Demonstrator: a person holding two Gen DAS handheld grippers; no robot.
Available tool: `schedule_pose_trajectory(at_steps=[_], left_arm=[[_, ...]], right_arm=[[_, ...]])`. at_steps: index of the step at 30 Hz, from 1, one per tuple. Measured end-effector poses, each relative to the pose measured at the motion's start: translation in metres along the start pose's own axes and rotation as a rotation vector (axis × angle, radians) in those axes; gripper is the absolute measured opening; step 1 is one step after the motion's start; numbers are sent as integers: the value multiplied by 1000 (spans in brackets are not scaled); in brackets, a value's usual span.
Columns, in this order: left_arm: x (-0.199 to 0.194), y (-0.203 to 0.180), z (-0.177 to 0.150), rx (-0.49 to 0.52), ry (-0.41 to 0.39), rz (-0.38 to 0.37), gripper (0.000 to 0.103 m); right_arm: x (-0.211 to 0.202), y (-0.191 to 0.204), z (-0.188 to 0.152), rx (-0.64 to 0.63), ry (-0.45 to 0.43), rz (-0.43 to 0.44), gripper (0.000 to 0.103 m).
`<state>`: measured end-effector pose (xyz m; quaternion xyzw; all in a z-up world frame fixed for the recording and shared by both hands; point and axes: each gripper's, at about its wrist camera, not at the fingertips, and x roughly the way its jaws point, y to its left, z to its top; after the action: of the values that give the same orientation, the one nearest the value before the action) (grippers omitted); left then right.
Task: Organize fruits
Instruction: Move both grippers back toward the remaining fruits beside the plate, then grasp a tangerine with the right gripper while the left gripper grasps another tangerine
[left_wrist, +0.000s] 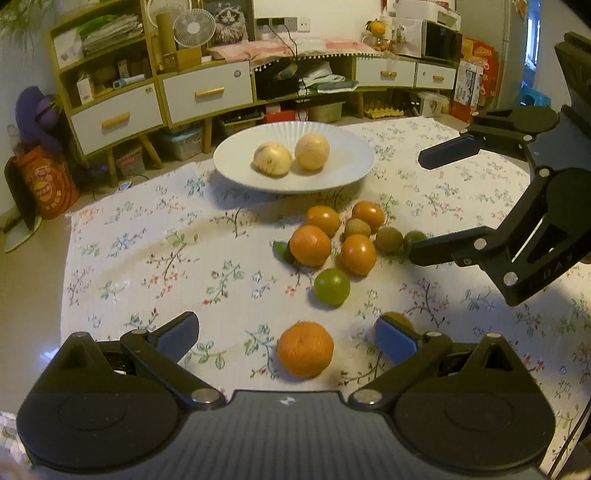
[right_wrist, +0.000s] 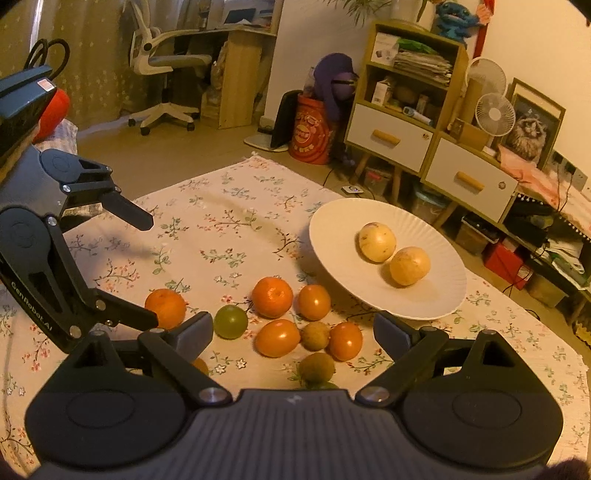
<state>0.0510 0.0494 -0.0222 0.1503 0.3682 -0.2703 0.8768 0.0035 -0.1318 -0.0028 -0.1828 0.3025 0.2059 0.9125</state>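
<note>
One plate (left_wrist: 236, 166); two yellow fruits (left_wrist: 272, 159); two mandarins (left_wrist: 305, 349); three orange tomatoes (left_wrist: 357, 254).

I'm seeing a white plate (left_wrist: 236, 173), pale yellow fruits (left_wrist: 272, 159), orange mandarins (left_wrist: 305, 349), one green fruit (left_wrist: 331, 287), floral cloth (left_wrist: 147, 258).

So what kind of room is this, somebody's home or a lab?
Most likely a lived-in home, a living room or bedroom. A wooden cabinet with white drawers is crammed with clutter, an office chair stands at a desk, and a framed cat picture leans against the wall.
</note>
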Motion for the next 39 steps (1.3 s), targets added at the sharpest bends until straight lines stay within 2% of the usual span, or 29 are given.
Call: schedule_pose_trajectory(at_steps=[15,18,21,22,29,34,39], left_arm=[[7,8,-12,-8,67,-9,92],[8,8,-12,-1,77,-20,88],[10,6,-12,18,89,-30,79],[12,6,-11,21,96,-35,73],[16,4,-5,19,123,-74,54],[21,1,0,16,149,-68,41],[22,0,2,11,158,-72,35]], right_arm=[[26,22,5,-59,50,38,92],[33,23,6,-59,66,45,91],[40,22,7,-58,76,49,87],[42,21,9,-57,81,50,83],[54,10,14,3,109,72,61],[60,0,15,62,112,75,58],[66,-6,21,116,120,105,47]])
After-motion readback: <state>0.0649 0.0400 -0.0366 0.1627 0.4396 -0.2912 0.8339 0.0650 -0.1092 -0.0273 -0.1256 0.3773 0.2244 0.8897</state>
